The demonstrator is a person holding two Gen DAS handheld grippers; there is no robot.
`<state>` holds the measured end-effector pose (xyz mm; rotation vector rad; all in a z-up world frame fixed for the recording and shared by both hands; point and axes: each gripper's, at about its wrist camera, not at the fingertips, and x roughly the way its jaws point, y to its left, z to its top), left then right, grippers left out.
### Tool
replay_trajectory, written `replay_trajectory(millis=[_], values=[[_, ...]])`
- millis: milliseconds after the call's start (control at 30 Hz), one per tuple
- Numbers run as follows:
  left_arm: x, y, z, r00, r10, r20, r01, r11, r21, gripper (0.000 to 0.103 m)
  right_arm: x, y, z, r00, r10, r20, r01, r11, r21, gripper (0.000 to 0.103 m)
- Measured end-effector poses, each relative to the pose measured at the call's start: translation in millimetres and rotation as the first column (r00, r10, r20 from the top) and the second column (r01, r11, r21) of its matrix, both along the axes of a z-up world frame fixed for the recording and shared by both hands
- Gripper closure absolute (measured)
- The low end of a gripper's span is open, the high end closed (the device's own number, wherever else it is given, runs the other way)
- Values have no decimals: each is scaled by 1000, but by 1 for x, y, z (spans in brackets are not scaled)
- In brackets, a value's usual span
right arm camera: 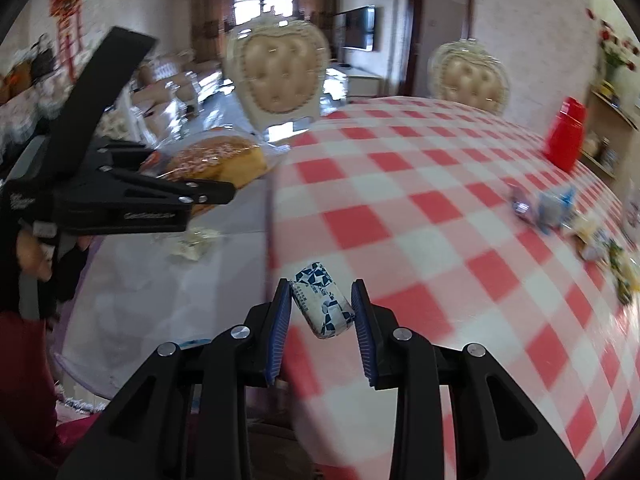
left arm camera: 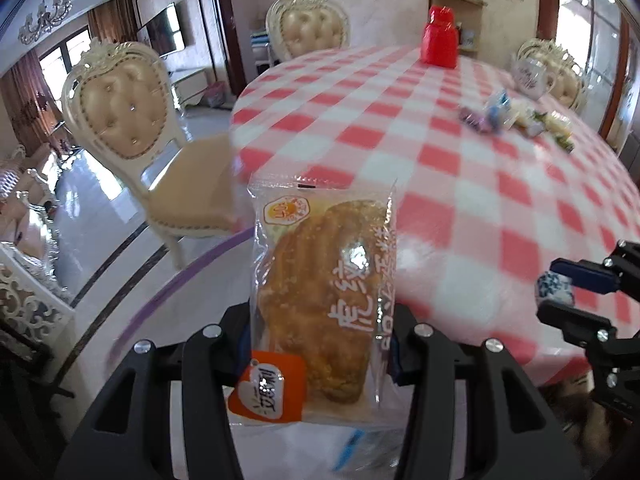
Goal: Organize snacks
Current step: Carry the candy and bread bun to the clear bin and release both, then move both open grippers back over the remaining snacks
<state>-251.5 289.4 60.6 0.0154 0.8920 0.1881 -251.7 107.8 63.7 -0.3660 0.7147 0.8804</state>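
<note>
Snacks: glossy crinkled bread packet, small blue-white wrapped roll

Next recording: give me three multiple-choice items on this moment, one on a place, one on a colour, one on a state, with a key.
1. Where does the red container stand?
A. on the far part of the checked table
B. on a chair seat
C. on the floor

2. What colours is the small wrapped snack in the right gripper?
A. green and yellow
B. blue and white
C. plain black

3. How is the packaged bread placed?
A. lying flat on the tablecloth
B. held between the jaws of the left gripper
C. resting on a chair

Key: 1 A, it stands on the tablecloth near the far edge. 2 B, its wrapper shows a blue pattern on white. 3 B, both jaws press its sides and it is clear of the table.
</note>
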Motion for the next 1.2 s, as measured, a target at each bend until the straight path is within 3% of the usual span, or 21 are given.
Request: replay_trajectory(millis=[300,333,367,400,433,467,567,800,1000,1200], values=[[-20,46,-10,995,65,-78,-61,997,50,50,-42,57,-8,968,245,-57,-244,970,16,71],[-22,49,-11,994,71,-85,-66,996,54,45,-45,59,-9,964,260,-59,-259,966,26,71],[-23,51,-10,994,80,-80,-75,996,55,30,-46,59,-8,963,265,-54,-263,964,36,69],[-23,52,-7,993,94,-69,-90,994,60,22,-48,58,-7,964,263,-50,-261,964,43,66],[-25,53,-2,993,115,-41,-112,991,72,16,-45,55,-5,965,256,-50,-253,966,59,58],[-25,52,2,992,124,-24,-122,990,70,14,-42,51,-3,968,244,-52,-240,968,75,53],[-25,48,15,989,141,36,-142,989,45,7,-26,32,1,982,177,-69,-168,980,110,51],[-7,10,29,980,111,166,-102,993,-61,4,21,-37,-4,990,-40,-139,62,985,164,38],[25,-51,27,986,22,166,-1,992,-123,3,60,-121,-11,954,-233,-187,270,942,202,33],[83,-134,19,986,-142,87,149,985,-87,3,91,-189,-25,884,-396,-247,449,867,215,30]])
